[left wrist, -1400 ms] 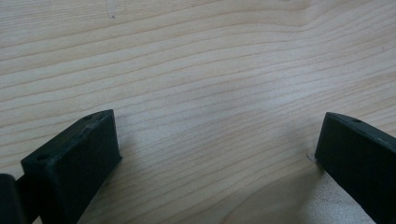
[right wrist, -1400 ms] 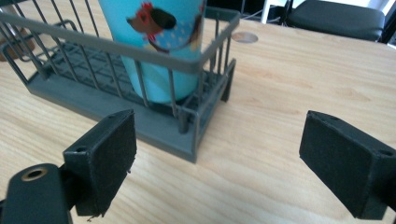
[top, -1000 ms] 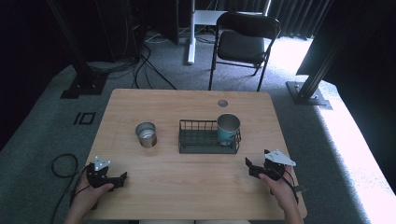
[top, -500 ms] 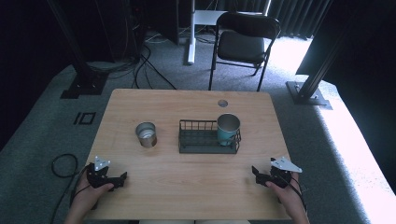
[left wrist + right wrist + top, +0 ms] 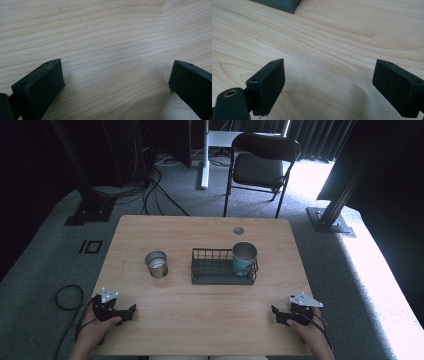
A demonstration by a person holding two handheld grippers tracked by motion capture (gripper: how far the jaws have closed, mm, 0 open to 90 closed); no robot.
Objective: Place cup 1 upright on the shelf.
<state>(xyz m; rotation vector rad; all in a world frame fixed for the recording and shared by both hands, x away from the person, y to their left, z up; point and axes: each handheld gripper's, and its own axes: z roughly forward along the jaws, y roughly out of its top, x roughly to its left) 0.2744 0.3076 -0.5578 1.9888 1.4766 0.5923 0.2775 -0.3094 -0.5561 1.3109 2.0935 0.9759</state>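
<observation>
Both grippers sit low at the near edge of the table, left gripper at the near left corner, right gripper at the near right. Jaws on both are spread wide with just bare wood between them. Lots of free tabletop between the two. Mid-table there's a rack with a teal cup standing in its right end, and a steel cup just left of the rack, apart from it. Can't read any writing or labels anywhere.

Grey carpet surrounds the wooden table. A black folding chair stands beyond the table's far edge, dark cables trail nearby, and bright light falls at far right.
</observation>
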